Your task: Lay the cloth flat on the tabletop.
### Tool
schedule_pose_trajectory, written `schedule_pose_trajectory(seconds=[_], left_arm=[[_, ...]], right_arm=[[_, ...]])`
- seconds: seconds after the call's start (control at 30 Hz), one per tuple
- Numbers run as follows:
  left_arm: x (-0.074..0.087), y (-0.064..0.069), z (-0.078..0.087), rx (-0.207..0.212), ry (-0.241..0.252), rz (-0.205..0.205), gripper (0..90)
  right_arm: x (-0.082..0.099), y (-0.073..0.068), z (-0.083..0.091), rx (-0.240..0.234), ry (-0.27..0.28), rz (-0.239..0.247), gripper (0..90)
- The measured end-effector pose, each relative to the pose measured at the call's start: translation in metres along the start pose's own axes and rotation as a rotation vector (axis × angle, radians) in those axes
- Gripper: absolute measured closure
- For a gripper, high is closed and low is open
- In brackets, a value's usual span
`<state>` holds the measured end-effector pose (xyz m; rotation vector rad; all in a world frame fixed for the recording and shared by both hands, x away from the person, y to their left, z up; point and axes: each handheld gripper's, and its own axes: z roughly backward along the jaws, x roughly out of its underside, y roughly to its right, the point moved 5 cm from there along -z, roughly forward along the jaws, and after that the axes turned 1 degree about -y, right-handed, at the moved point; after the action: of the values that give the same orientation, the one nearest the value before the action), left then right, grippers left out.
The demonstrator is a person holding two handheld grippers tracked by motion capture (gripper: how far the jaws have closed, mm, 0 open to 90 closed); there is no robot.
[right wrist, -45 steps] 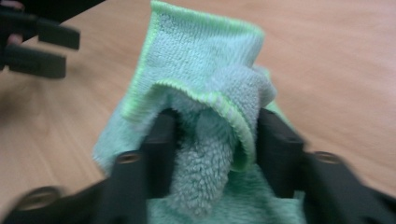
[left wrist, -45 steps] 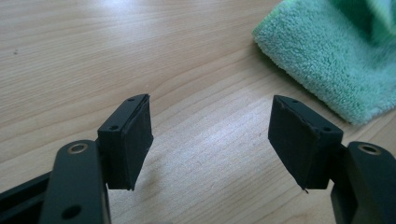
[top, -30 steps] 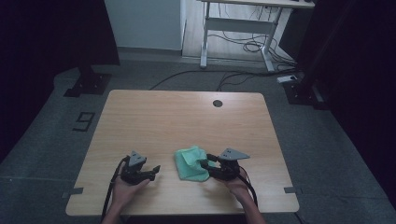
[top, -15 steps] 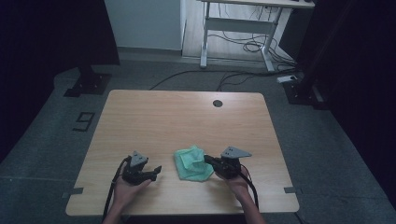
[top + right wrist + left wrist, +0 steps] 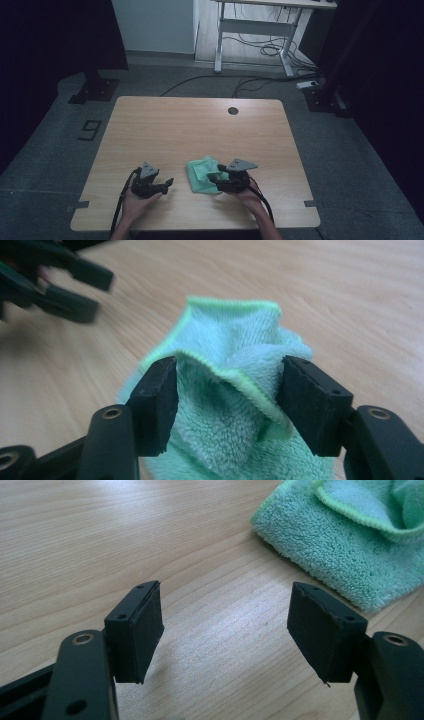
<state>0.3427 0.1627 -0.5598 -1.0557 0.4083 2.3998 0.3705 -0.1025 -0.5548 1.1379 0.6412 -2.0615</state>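
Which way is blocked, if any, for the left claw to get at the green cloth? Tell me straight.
Probably none. The left claw stands open over bare table, with the green cloth just ahead to one side and nothing between them. The right claw already straddles the cloth's far fold, so go for the near corner.

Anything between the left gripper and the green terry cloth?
Nothing: bare wooden table between left gripper and green terry cloth, clearest in the left gripper view.
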Motion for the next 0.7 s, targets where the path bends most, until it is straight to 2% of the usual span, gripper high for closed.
schedule_pose_trajectory(seconds=[0.03, 0.1, 0.13, 0.17, 0.2, 0.33, 0.37, 0.4, 0.57, 0.7], left_arm=[[0.000, 0.000, 0.000, 0.000, -0.001, 0.000, 30.5], [0.000, 0.000, 0.000, 0.003, -0.001, 0.002, 30.5], [0.000, 0.000, 0.000, 0.003, -0.001, 0.002, 30.5], [0.000, -0.001, 0.000, 0.010, 0.001, 0.006, 30.6], [0.000, -0.001, 0.000, 0.011, 0.002, 0.008, 30.6], [-0.002, 0.000, -0.002, 0.014, 0.013, 0.013, 31.1], [-0.002, 0.000, -0.002, 0.014, 0.013, 0.013, 31.3], [-0.005, 0.003, -0.001, 0.034, 0.026, 0.011, 31.3], [-0.017, 0.010, 0.001, 0.081, 0.067, -0.011, 31.3], [-0.024, 0.016, -0.002, 0.103, 0.074, -0.030, 31.6]], right_arm=[[0.002, 0.001, -0.003, 0.008, -0.008, 0.006, 47.8], [0.005, 0.003, -0.007, 0.022, -0.024, 0.013, 64.0], [0.005, 0.003, -0.007, 0.022, -0.024, 0.013, 64.0], [0.006, 0.006, -0.007, 0.029, -0.027, -0.016, 76.8], [0.005, 0.007, -0.006, 0.028, -0.023, -0.025, 79.7], [-0.004, 0.007, 0.005, 0.005, 0.032, -0.057, 84.9], [-0.008, 0.005, 0.009, -0.020, 0.058, -0.076, 85.5], [-0.015, 0.002, 0.015, -0.050, 0.093, -0.096, 85.7], [-0.045, -0.014, 0.037, -0.090, 0.185, -0.052, 85.9], [-0.058, -0.022, 0.047, -0.127, 0.229, -0.030, 86.0]])
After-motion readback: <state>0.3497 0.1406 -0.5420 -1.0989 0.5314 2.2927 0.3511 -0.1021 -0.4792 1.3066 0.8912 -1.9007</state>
